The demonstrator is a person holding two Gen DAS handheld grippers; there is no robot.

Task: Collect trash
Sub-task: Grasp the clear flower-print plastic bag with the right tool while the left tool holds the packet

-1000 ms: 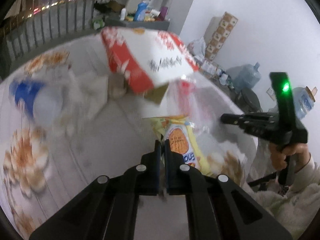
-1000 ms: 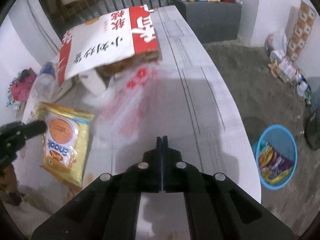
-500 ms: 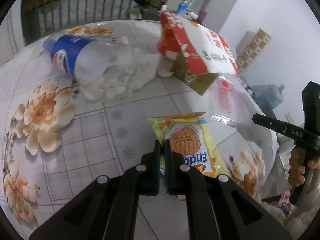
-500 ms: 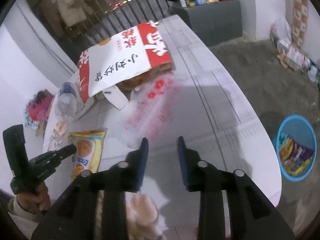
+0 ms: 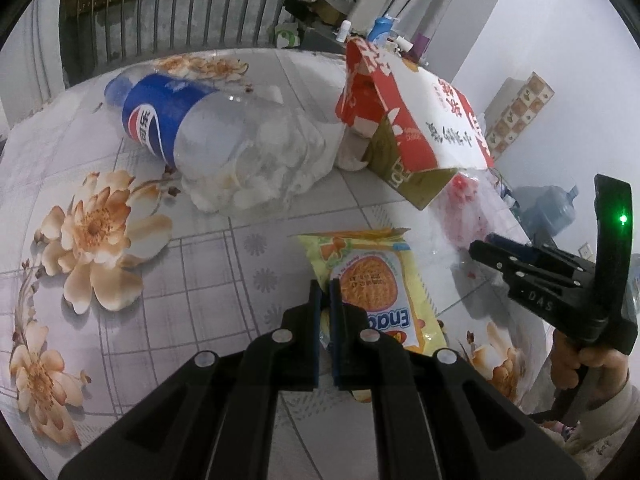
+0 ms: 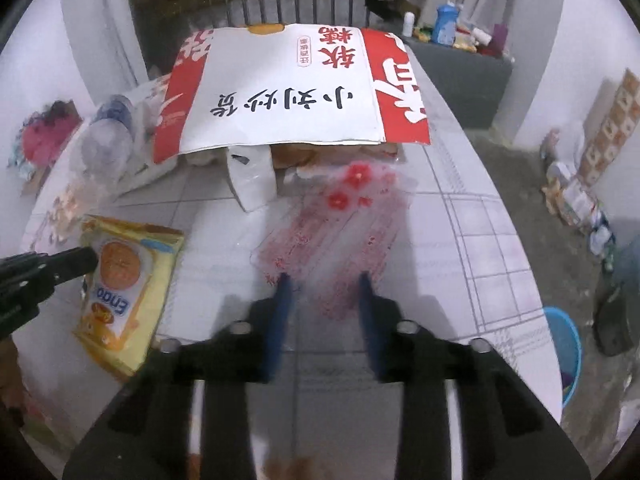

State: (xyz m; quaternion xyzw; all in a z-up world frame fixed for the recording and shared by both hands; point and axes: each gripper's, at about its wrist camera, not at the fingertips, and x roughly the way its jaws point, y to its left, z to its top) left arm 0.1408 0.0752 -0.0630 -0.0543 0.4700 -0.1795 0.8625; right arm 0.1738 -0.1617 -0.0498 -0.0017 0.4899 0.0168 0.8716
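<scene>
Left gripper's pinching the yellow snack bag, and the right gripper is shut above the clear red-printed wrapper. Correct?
Not quite. The right gripper is open, jaws spread above the clear red-printed wrapper, as the right wrist view shows. The left gripper does pinch the yellow snack bag.

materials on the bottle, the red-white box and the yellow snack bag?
Bottle: clear thin plastic, glossy, with a blue printed label; you can see through its body.
Box: cardboard, looks like; printed matte white and red outside, raw brown on the inner flap.
Snack bag: shiny plastic film, probably; glare and wrinkles on the print.
</scene>
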